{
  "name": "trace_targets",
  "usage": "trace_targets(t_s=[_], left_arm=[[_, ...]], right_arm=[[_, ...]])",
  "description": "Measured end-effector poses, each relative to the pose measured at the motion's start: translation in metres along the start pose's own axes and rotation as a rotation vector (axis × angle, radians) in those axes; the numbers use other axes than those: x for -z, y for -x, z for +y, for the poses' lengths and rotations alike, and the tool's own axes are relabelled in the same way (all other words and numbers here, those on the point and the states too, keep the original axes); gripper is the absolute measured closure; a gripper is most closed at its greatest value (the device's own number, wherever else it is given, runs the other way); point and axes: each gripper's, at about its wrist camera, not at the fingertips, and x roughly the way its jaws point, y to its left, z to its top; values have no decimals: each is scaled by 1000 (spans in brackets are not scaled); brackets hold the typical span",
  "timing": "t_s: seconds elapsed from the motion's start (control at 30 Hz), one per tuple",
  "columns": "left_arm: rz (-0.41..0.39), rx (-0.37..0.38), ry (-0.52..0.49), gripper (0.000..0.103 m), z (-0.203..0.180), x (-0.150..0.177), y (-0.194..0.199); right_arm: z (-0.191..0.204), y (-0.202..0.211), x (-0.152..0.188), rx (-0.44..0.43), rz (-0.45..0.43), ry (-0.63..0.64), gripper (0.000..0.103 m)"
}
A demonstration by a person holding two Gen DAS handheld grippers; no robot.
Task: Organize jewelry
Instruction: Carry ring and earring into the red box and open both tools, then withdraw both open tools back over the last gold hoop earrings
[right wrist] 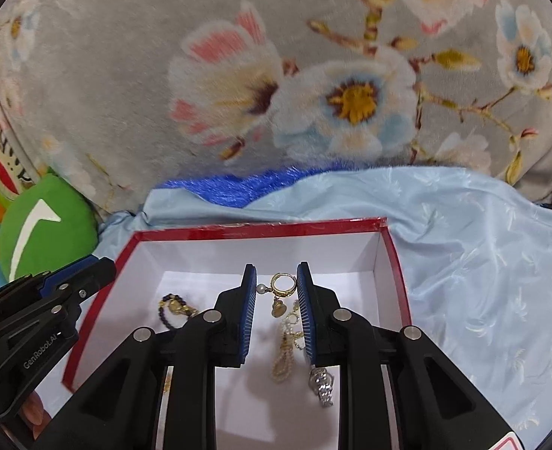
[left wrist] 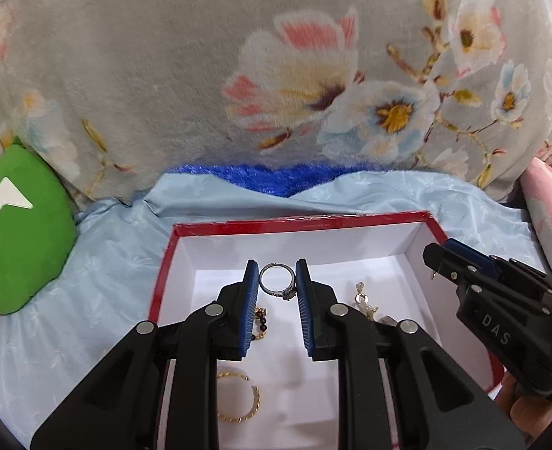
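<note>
Both views are evenly and fairly brightly lit, the light soft and seemingly from above; no hard glare anywhere. The white floor of the box is near overexposed yet keeps detail; faint grey shadows lie under the left gripper and right gripper — soft-edged, not deep. The satin sheet carries a mild sheen. Fisheye bending is strong; the box rim curves, and black vignette fills the corners. The floral blanket looks soft and slightly blurred; close jewelry stays sharp.
</note>
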Motion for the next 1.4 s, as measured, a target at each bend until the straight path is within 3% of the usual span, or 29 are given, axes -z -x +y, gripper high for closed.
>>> trace_targets(t_s=[0.3, 0.6, 0.67, 0.7, 0.73, 0.77, 1.27, 1.4], left_arm=[[37, -27, -11, 83, -1, 4, -48], [41, -18, -7, 81, 2, 3, -53], [43, -21, -21, 63, -1, 3, -54], [39, -23, -20, 43, -1, 3, -53], [26, -23, -13, 30, 0, 2, -51], [-2, -30, -2, 29, 2, 2, -47], [-19, -70, -43, 29, -5, 2, -44], [-27, -77, -17, 29, -2, 3, -39]], right_arm=[[-9, -26, -2, -13, 38, -19, 82], [-14, -34, -2, -28, 72, -54, 82], [-15, -39, -2, -26, 102, -64, 81], [-16, -40, -2, -25, 102, -70, 81], [-17, -39, -2, -20, 95, -78, 81], [-17, -38, -2, -19, 91, -82, 81], [-16, -38, -1, -18, 85, -76, 80], [-14, -28, 2, -12, 46, -69, 80]])
